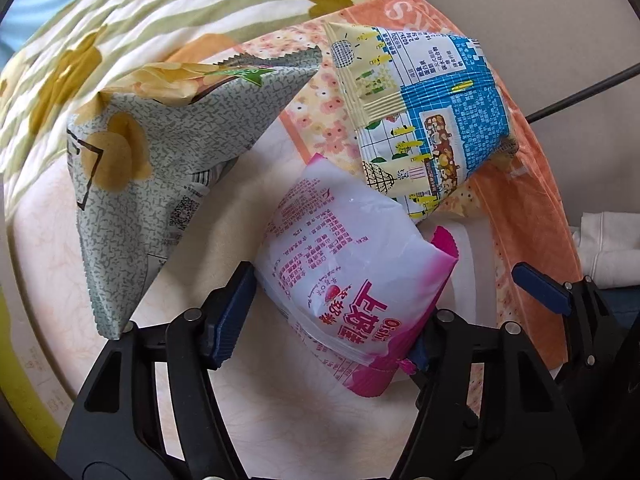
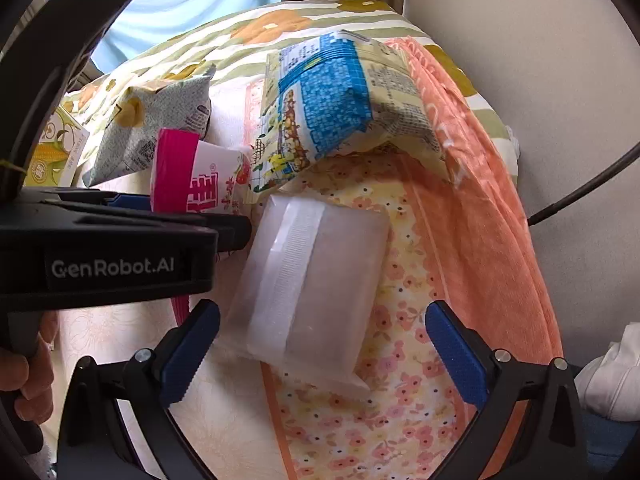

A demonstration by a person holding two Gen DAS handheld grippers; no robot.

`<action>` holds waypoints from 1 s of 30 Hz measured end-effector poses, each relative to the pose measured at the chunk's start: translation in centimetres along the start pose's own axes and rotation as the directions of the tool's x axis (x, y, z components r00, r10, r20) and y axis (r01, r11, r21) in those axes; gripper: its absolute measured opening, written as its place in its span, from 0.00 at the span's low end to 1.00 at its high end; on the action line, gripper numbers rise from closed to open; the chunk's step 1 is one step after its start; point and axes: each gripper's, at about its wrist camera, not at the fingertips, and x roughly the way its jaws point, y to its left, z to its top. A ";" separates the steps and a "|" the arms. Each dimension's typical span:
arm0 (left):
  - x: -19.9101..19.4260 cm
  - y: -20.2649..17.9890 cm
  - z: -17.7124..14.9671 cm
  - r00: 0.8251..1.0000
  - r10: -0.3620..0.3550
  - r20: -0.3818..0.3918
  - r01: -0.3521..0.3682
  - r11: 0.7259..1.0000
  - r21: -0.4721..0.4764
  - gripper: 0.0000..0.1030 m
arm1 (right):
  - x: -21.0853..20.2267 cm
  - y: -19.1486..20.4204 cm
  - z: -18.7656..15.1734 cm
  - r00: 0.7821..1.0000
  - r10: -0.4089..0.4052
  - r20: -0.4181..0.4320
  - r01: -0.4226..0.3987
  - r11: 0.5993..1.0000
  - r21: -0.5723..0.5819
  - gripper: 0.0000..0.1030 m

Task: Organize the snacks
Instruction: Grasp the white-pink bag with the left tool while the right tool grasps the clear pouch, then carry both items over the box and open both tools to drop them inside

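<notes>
The right gripper points down with jaws wide apart around the near end of a frosted pouch lying on a floral towel, pads not touching it. At left, the left gripper pinches a pink-and-white bag. Beyond lie a blue-and-yellow bag and a grey bag.

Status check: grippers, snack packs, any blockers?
Left gripper shut on pink-and-white snack bag. Right gripper open around frosted white pack. Blue-and-yellow snack bag overlaps the frosted pack's far edge.
</notes>
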 end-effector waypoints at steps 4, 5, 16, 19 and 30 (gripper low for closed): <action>-0.6 0.7 -0.4 1.000 0.027 0.003 -0.027 1.000 0.003 0.55 | 0.4 0.1 0.2 1.000 -0.005 -0.001 0.005 1.000 -0.002 0.97; -0.8 0.9 -0.6 1.000 0.031 0.003 -0.031 1.000 0.000 0.55 | 0.6 0.1 0.3 1.000 -0.004 -0.003 0.004 1.000 -0.002 0.96; -2.0 3.2 -3.1 1.000 0.030 -0.002 -0.030 0.998 -0.047 0.54 | 2.0 1.6 1.1 1.000 -0.025 -0.014 0.025 0.999 -0.029 0.73; -2.2 3.2 -3.6 1.000 0.031 0.002 -0.031 0.998 -0.053 0.54 | 2.1 1.6 1.1 0.999 -0.042 -0.007 0.042 0.999 -0.021 0.65; -4.8 2.4 -4.9 0.998 0.048 0.036 -0.045 0.996 -0.077 0.54 | -0.4 1.5 0.4 1.000 0.002 0.029 -0.001 1.000 -0.024 0.60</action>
